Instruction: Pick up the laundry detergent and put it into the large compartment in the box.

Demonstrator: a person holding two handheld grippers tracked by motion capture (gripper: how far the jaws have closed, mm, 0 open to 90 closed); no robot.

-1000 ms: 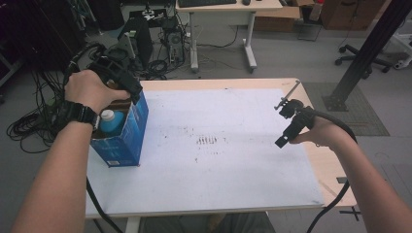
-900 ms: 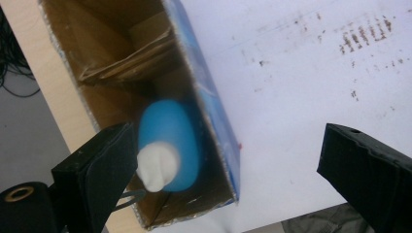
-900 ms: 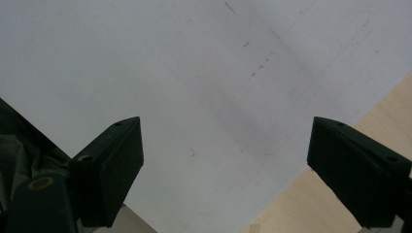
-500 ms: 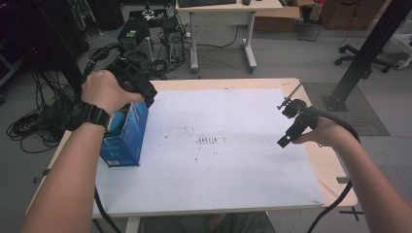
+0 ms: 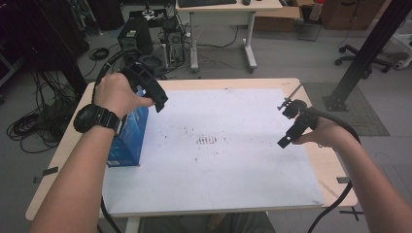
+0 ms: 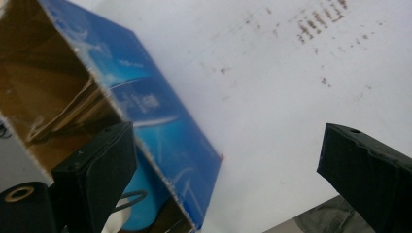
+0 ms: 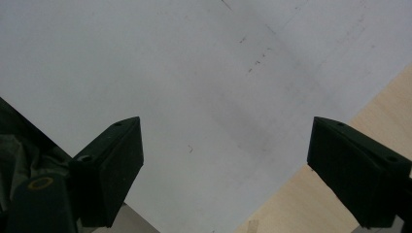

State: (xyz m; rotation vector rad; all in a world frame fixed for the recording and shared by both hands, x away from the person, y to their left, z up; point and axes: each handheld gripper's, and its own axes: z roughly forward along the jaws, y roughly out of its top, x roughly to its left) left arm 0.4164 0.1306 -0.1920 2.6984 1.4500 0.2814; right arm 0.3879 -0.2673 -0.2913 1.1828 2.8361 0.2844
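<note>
An open blue carton [image 5: 127,143] stands at the left edge of the white sheet [image 5: 218,165]. My left gripper [image 5: 160,103] hovers just above the carton's far right corner, jaws open and holding nothing. In the left gripper view the left gripper [image 6: 228,133] straddles the carton [image 6: 160,111] wall, one jaw over its brown inside and the other over the sheet. A light-blue rounded object [image 6: 141,213] lies inside. My right gripper [image 5: 285,141] hangs open over the sheet's right side. In the right gripper view the right gripper [image 7: 226,124] has bare sheet between its jaws.
The wooden table [image 5: 335,179] extends past the sheet on the right and front, and its edge [image 7: 388,97] is close to the right gripper. Behind the table stand a white desk [image 5: 223,9] and computer towers [image 5: 136,34]. Cables [image 5: 29,126] lie on the floor at left.
My left hand has carried its open gripper rightward, from over the carton's opening to its right corner. The right gripper has stayed where it was.
</note>
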